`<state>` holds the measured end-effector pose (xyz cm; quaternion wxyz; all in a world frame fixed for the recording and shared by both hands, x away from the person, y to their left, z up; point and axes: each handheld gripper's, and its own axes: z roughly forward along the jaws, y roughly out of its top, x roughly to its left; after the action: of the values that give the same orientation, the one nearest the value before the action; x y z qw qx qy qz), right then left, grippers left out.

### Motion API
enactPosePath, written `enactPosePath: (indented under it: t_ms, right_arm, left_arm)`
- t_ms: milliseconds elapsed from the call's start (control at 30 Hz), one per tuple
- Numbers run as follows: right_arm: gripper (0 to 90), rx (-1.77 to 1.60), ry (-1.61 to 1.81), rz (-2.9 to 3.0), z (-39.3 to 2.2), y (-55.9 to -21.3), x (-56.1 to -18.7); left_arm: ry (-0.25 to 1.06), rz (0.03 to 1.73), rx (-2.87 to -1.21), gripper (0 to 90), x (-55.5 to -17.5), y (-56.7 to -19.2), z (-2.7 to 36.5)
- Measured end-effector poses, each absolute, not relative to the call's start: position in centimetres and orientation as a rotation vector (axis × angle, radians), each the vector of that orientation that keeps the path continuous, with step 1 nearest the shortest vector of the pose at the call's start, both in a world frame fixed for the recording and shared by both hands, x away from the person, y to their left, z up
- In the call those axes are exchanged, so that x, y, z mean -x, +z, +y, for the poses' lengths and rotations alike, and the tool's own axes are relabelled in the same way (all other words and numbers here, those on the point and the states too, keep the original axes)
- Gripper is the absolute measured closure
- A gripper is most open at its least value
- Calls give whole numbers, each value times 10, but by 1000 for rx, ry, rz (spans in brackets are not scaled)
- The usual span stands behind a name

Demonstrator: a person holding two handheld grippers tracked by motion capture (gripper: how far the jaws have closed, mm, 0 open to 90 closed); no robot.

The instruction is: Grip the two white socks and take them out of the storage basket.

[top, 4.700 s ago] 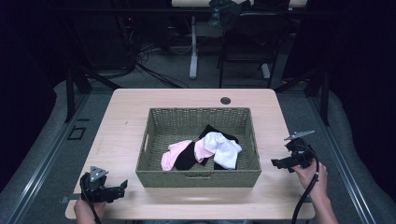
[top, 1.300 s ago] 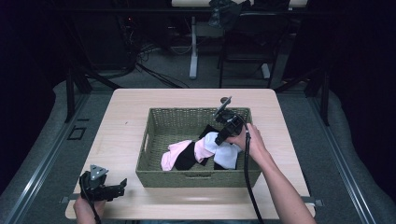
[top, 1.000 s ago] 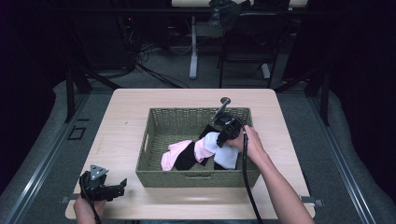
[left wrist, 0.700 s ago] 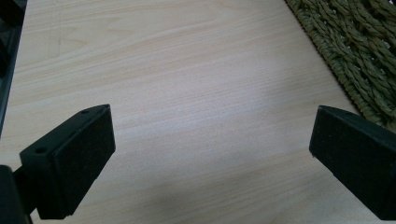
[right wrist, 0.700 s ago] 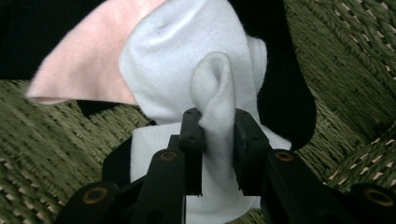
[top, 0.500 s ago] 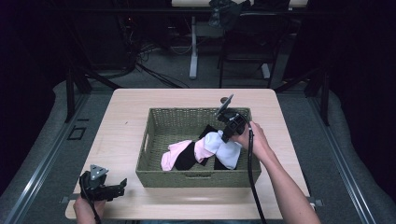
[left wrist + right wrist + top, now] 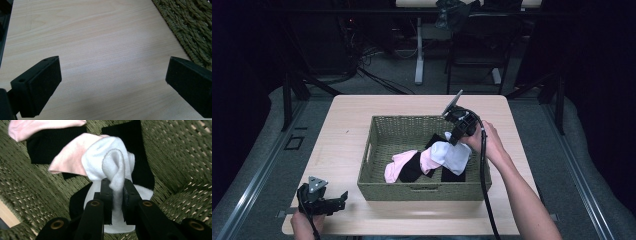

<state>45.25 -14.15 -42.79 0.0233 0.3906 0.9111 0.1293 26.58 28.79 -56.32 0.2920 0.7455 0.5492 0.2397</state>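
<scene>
A green woven basket point(image 7: 382, 150) stands mid-table and holds pink socks point(image 7: 399, 165), black socks point(image 7: 413, 168) and white socks. My right gripper point(image 7: 455, 138) hangs over the basket's right side, shut on a white sock point(image 7: 452, 155) that it lifts by a fold. In the right gripper view the white sock point(image 7: 112, 165) is pinched between the jaws of the right gripper point(image 7: 116, 187), above a pink sock point(image 7: 71, 157) and a black sock point(image 7: 45, 146). My left gripper point(image 7: 339, 200) rests open at the table's front left corner; the left gripper point(image 7: 112, 82) has bare wood between its jaws.
The light wooden table point(image 7: 342, 130) has bare room left of and behind the basket. The basket wall point(image 7: 192, 27) lies just right of the left gripper. Beyond the table, chairs and desk legs point(image 7: 418, 55) stand on a dark floor.
The right gripper came from the table's right edge into the basket, shut on the white sock and has raised it slightly up and right. The left gripper stayed put.
</scene>
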Motion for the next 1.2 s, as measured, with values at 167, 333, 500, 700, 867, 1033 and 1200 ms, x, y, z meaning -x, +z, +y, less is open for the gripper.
enactPosePath:
  t_ms: [167, 333, 500, 700, 867, 1033, 1200]
  right_arm:
    - [821, -1205, 399, 2819, -141, -419, -453]
    - [820, -1200, 400, 2824, -141, -410, -454]
    - [820, -1198, 393, 2835, -141, -403, -456]
    - [820, -1191, 389, 2832, -140, -391, -458]
    - [821, -1179, 388, 2830, -138, -383, -459]
    - [820, -1170, 405, 2821, -135, -373, -458]
    - [821, -1160, 407, 2824, -134, -366, -459]
  left_arm:
    - [636, 1464, -1990, 2, -266, -563, 288]
    - [637, 1464, -1990, 2, -266, -563, 288]
    - [638, 1460, -1989, 2, -266, -563, 288]
    - [637, 1463, -1989, 2, -266, -563, 288]
    - [637, 1461, -1986, 2, -266, -564, 287]
    - [635, 1460, -1991, 2, -266, -563, 288]
    - [634, 1459, -1991, 2, -266, -564, 288]
